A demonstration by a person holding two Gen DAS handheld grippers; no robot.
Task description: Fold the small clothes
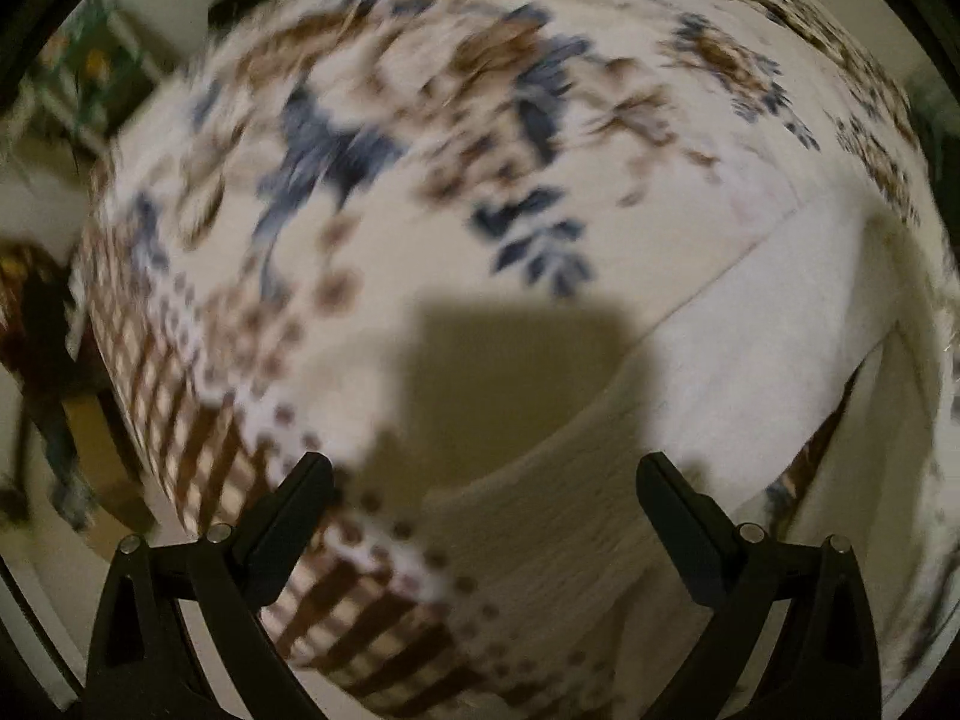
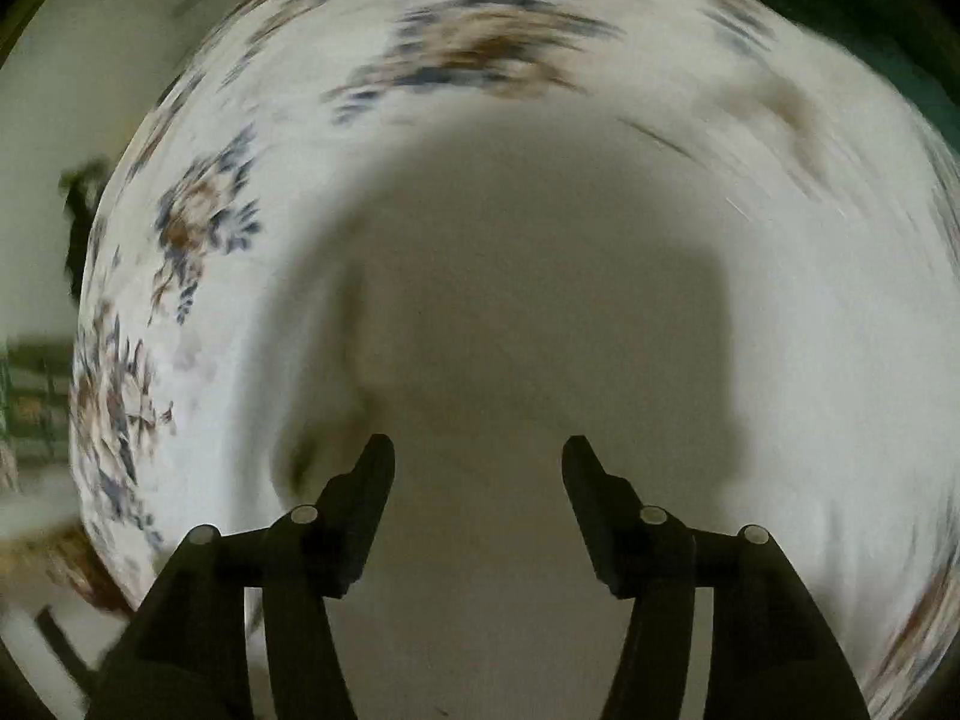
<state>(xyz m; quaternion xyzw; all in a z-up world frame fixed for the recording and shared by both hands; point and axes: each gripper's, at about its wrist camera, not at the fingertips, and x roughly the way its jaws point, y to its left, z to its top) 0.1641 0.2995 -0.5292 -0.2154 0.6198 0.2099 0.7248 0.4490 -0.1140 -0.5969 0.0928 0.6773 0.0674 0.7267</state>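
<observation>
A white garment (image 1: 780, 312) lies on a cover printed with blue and brown flowers (image 1: 360, 120); its ribbed part (image 1: 570, 510) reaches down between my left fingers. My left gripper (image 1: 485, 465) points down at the cover and the garment's edge, open, with nothing pinched. In the right wrist view, blurred white cloth (image 2: 780, 300) fills most of the picture, with the flowered cover (image 2: 198, 222) at the left. My right gripper (image 2: 478, 447) hangs open over the shaded white cloth, and its pads press on nothing.
The cover's checked brown border (image 1: 180, 420) drops off at the left, with floor beyond it. A shelf with green items (image 1: 90, 72) stands at the upper left. Something dark green (image 2: 870, 30) lies past the cover's upper right edge.
</observation>
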